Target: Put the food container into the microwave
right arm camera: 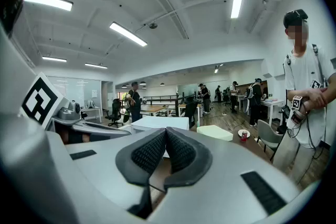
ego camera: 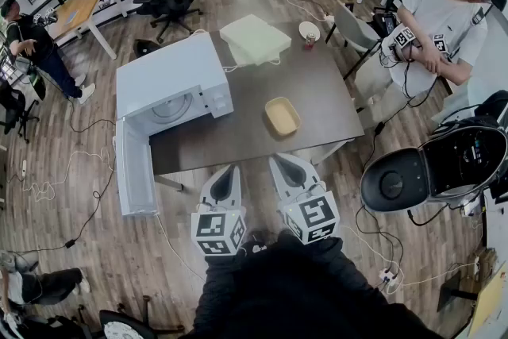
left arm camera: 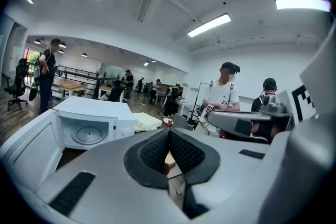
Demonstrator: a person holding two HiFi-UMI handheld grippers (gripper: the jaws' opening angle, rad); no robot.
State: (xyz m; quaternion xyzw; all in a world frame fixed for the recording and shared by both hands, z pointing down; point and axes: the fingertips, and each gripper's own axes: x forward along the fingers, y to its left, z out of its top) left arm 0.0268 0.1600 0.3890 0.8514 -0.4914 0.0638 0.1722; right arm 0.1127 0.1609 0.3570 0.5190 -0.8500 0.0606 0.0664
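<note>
A shallow tan food container [ego camera: 282,116] lies on the dark table [ego camera: 317,91], right of the white microwave [ego camera: 171,83]. The microwave's door [ego camera: 133,171] stands wide open, and the glass turntable [left arm camera: 86,134] shows inside. My left gripper [ego camera: 234,169] and right gripper [ego camera: 275,159] hang side by side just off the table's near edge, short of the container. Both are shut with nothing between the pads. In the left gripper view the microwave [left arm camera: 92,118] lies left of the left gripper [left arm camera: 169,135]. The right gripper [right arm camera: 166,132] points at the microwave's top [right arm camera: 165,123].
A white foam box [ego camera: 254,38], a small plate [ego camera: 309,30] and a red can [ego camera: 308,44] sit at the table's far end. A seated person [ego camera: 444,20] and a chair [ego camera: 357,28] are at the far right. A black round machine [ego camera: 397,182] stands right of the table, with cables on the floor.
</note>
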